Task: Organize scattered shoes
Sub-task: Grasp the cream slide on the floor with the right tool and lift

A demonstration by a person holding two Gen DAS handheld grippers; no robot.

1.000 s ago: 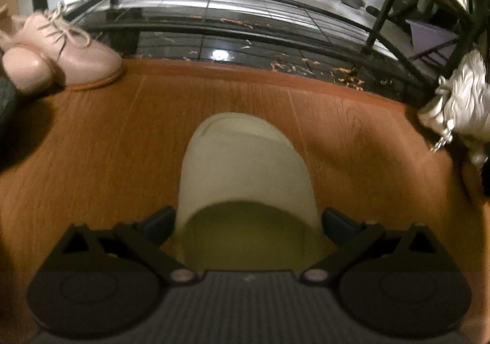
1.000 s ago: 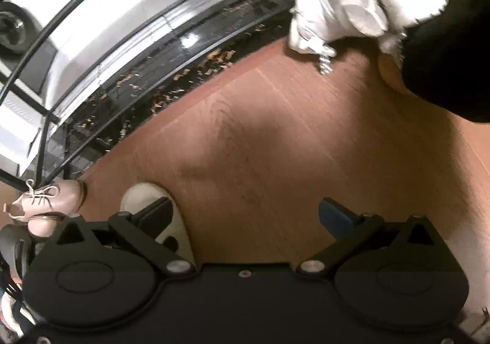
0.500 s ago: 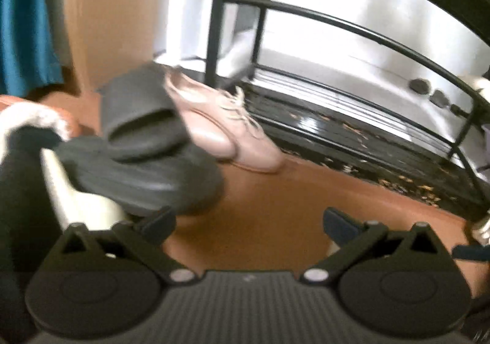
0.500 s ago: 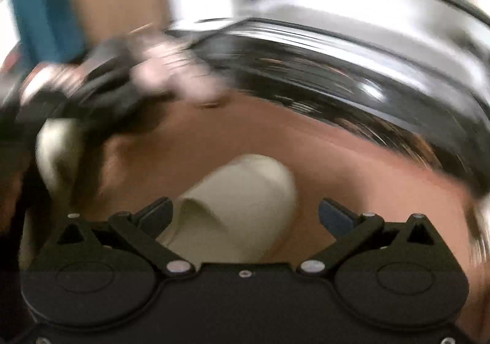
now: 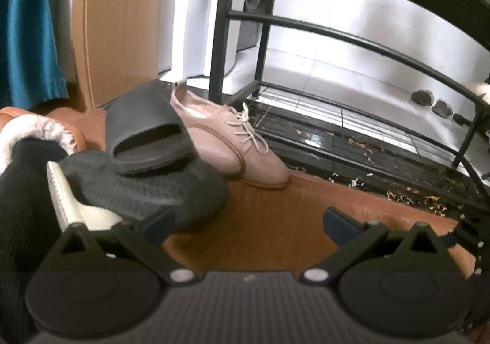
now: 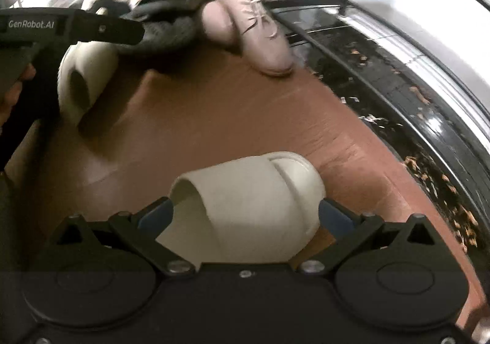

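A cream slipper [image 6: 245, 200] lies on the brown floor between the fingers of my right gripper [image 6: 243, 215], which stands open around it. My left gripper [image 5: 249, 223] is open with nothing between its fingers, close to a shoe pile on the left. In that pile a black slide sandal [image 5: 147, 135] rests on a dark grey knit shoe [image 5: 147, 190]. A second cream slipper [image 6: 82, 80] lies on its side under them. Two pink lace-up shoes [image 5: 232, 145] sit just behind. In the right wrist view the left gripper [image 6: 134, 33] reaches in at the pile.
A black metal shoe rack [image 5: 367, 37] stands behind the shoes, over black tiles [image 5: 382, 160] strewn with dry debris. A black sleeve [image 5: 18, 190] fills the left edge. A blue curtain [image 5: 27, 22] and a wooden panel [image 5: 122, 22] stand at the back left.
My left gripper left the cream slipper and swung left to the shoe pile. My right gripper swung left from the white shoes and now has that slipper between its open fingers.
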